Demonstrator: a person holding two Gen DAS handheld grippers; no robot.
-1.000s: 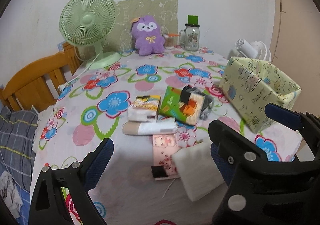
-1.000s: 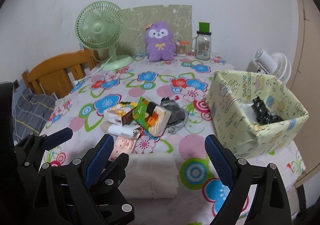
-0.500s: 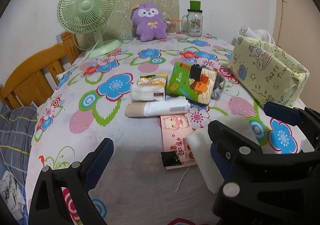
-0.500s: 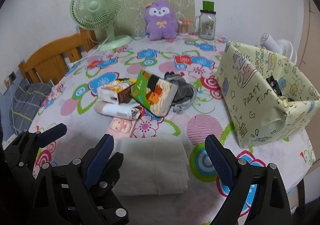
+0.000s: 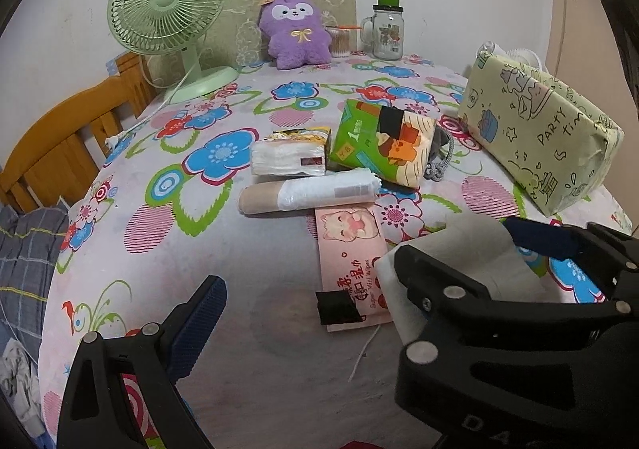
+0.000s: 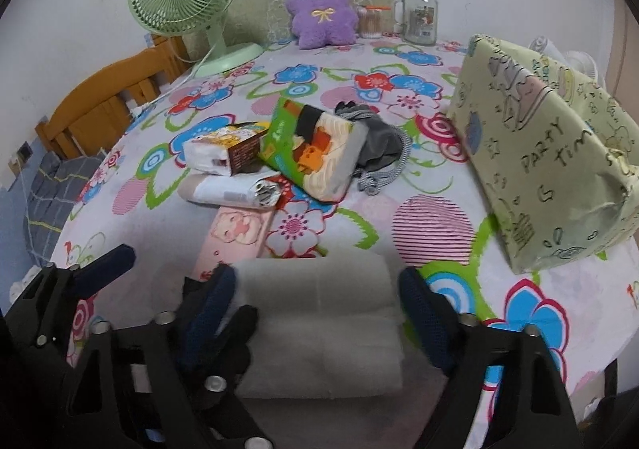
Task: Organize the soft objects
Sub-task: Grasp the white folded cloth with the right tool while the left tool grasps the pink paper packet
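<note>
A folded white cloth [image 6: 319, 313] lies at the near edge of the flowered table [image 6: 431, 225]. My right gripper [image 6: 315, 293] is open with its two fingers on either side of the cloth, low over it. The cloth also shows in the left wrist view [image 5: 471, 253], partly behind the right gripper. My left gripper [image 5: 315, 301] is open and empty just left of it. Further back lie a pink wipes pack [image 5: 351, 253], a rolled bag pack [image 5: 307, 193], a white tissue pack [image 5: 289, 155], a green tissue pack [image 5: 383, 141] and a grey pouch [image 6: 379, 137].
A yellow-green paper-covered box [image 6: 547, 157] stands at the right. A green fan [image 5: 167, 18], a purple plush [image 5: 295, 30] and a glass jar [image 5: 387, 30] stand at the back. A wooden chair [image 5: 68, 137] is at the left.
Both grippers have moved forward and down toward the table. The right gripper's fingers now straddle the white cloth, which lay ahead of them before.
</note>
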